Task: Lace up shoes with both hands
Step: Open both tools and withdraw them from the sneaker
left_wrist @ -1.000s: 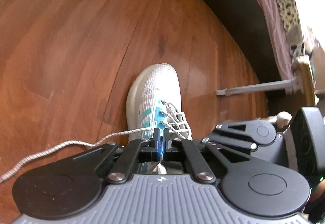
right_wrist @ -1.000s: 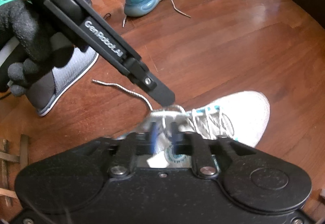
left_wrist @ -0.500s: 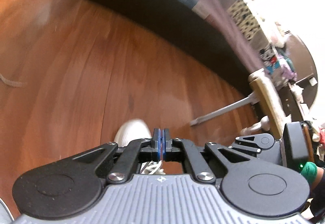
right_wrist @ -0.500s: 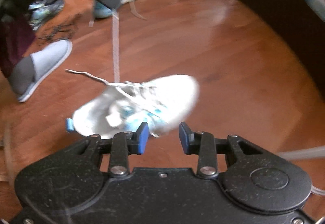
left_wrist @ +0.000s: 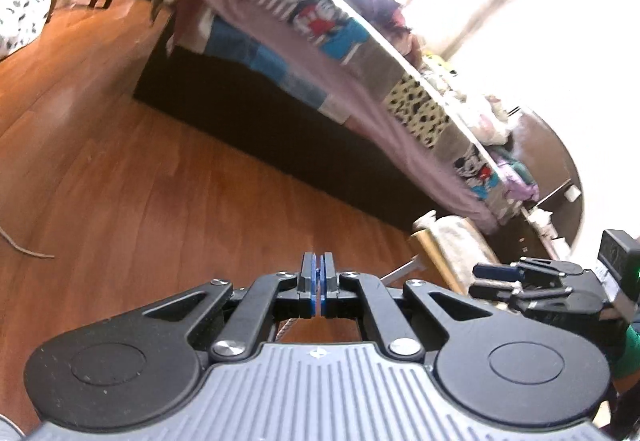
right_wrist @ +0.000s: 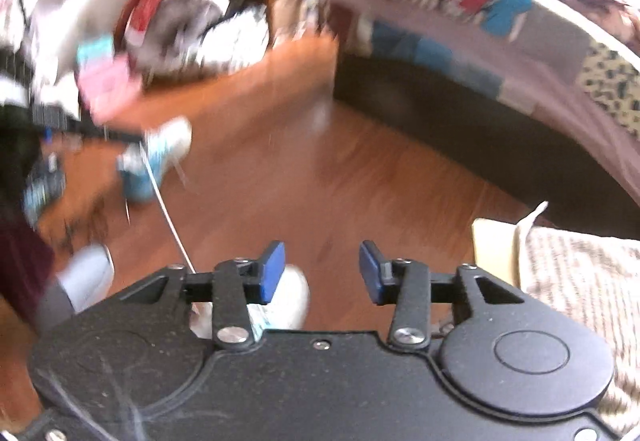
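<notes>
My left gripper (left_wrist: pixel 318 283) is shut, its blue pads pressed together on the grey-white lace (left_wrist: pixel 285 327), which hangs below them. The shoe is hidden in the left wrist view. In the blurred right wrist view the white shoe (right_wrist: pixel 290 301) lies on the floor just below my right gripper (right_wrist: pixel 321 273). The right jaws are opening and nothing is between the blue pads (right_wrist: pixel 273 273). The lace (right_wrist: pixel 168 217) runs taut from the shoe up to the left. In the left wrist view the right gripper (left_wrist: pixel 520 277) hovers at the right edge.
A bed with a patchwork cover (left_wrist: pixel 360 53) on a dark base borders the wooden floor (left_wrist: pixel 140 181). A second teal shoe (right_wrist: pixel 156 161), a grey slipper (right_wrist: pixel 80 281) and piled clutter lie at the left. A woven cushion on a stool (right_wrist: pixel 580 281) stands at the right.
Both grippers have risen and their views tipped up from the floor toward the bed. The shoe dropped out of the left wrist view. The right jaws widened and left the laces.
</notes>
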`<state>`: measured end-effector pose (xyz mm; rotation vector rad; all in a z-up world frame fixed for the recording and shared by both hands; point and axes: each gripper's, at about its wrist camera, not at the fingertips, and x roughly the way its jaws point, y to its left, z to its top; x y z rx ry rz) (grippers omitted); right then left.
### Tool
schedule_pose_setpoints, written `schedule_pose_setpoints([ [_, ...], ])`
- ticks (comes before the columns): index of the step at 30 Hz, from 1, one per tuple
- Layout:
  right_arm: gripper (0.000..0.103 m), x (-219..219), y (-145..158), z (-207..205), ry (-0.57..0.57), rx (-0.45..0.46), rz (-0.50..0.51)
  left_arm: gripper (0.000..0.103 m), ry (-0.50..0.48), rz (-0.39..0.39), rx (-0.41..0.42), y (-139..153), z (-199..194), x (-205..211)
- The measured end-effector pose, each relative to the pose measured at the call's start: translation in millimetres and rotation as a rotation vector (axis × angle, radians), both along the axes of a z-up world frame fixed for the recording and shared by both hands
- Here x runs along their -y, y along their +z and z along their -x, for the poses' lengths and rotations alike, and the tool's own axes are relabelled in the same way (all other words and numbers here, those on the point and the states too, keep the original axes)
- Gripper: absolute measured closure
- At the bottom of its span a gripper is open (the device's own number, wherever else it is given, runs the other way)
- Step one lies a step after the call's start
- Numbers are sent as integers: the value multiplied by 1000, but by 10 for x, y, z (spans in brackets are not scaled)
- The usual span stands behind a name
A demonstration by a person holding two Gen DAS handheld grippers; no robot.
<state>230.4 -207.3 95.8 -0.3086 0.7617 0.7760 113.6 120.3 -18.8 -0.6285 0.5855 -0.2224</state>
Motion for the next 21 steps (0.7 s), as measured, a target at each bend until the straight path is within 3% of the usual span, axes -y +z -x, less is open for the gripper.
schedule_pose_setpoints([
  [5, 58, -4, 269, 168, -108, 14, -149, 103, -16, 10, 52, 142, 116, 42],
  [10, 54, -21, 335, 249, -213, -11, -267, 103, -76, 1, 63, 180, 164, 113],
  [13, 53, -24, 344, 282, -253, -28, -312, 103, -247, -106, 42, 159, 158, 324],
  [17, 52, -106, 315, 273, -239, -22, -297, 103, -593, -255, -81, -145, 234, 938],
  [18, 52, -119, 303, 256, -236, -22, -294, 102, -634, -286, -104, -247, 270, 1065],
  [21, 52, -144, 290, 190, -230, -20, -289, 93, -566, -275, -166, -465, 217, 1039],
])
